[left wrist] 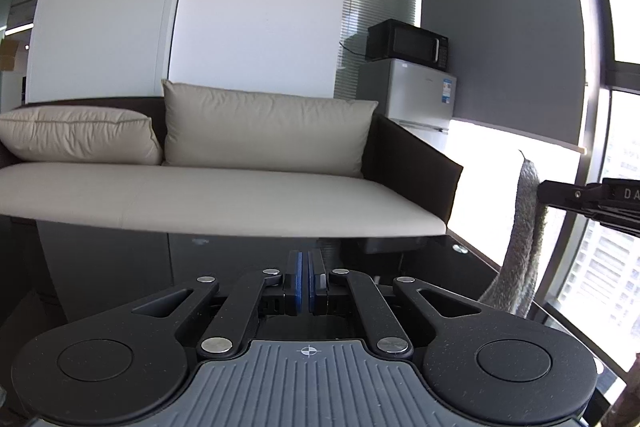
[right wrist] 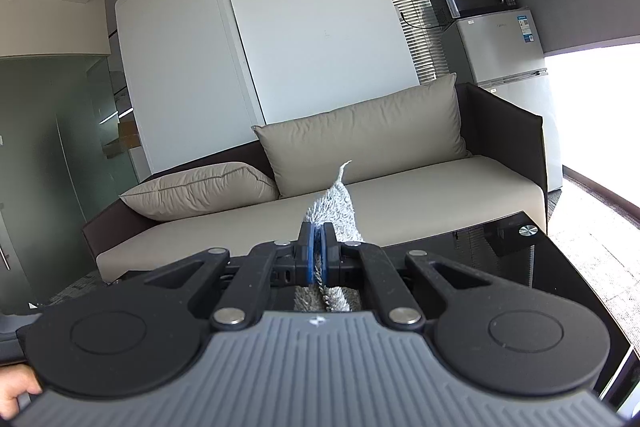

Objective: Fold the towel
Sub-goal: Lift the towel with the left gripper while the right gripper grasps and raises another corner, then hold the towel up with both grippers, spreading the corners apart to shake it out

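Our right gripper (right wrist: 319,259) pinches the towel (right wrist: 334,215) by one corner above the table (right wrist: 560,267), our left gripper (left wrist: 307,281) clenched empty, so it may slip out as weight drags.

Grey, speckled, shaggy towel (right wrist: 338,205); black grippers with blue pads (left wrist: 298,281) and ribbed grey bases; beige sofa cushions (left wrist: 264,127) in a dark brown frame; glossy black table (right wrist: 560,267); black microwave (left wrist: 406,43) on a silver-white fridge (right wrist: 506,47); white wall panels.
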Demonstrator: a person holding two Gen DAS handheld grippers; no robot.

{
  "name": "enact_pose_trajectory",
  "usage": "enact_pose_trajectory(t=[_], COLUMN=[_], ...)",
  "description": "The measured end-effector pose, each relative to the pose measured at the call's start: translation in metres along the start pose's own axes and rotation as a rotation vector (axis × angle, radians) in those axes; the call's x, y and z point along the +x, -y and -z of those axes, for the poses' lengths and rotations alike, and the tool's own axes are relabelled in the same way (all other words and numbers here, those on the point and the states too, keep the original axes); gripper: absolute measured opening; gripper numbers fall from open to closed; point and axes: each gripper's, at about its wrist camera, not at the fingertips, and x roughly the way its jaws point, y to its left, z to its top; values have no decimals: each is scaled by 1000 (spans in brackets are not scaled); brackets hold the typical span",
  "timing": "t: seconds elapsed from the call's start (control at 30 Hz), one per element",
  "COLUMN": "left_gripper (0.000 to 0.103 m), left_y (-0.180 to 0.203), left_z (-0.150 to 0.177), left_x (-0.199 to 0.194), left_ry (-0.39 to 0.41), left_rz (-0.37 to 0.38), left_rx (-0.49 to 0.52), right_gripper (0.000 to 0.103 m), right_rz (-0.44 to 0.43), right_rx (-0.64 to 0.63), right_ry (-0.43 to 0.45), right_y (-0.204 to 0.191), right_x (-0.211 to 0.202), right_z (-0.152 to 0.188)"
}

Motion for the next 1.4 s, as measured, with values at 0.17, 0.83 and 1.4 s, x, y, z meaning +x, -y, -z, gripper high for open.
enact_pose_trajectory(t=[0.17, 0.83, 1.4], left_gripper=[3, 36, 5], left_y=[7, 33, 39], left_z=[45, 111, 114], left_x=[25, 98, 109], left_ry=[-123, -293, -302], left_rz=[60, 228, 207], left_rx=[25, 73, 80], right_gripper=[3, 3, 3], right_rz=[12, 3, 1], right_rx=[7, 61, 73], right_ry=[-21, -39, -38], right_y=[4, 25, 31], right_x=[3, 14, 14], right_z=[7, 17, 14])
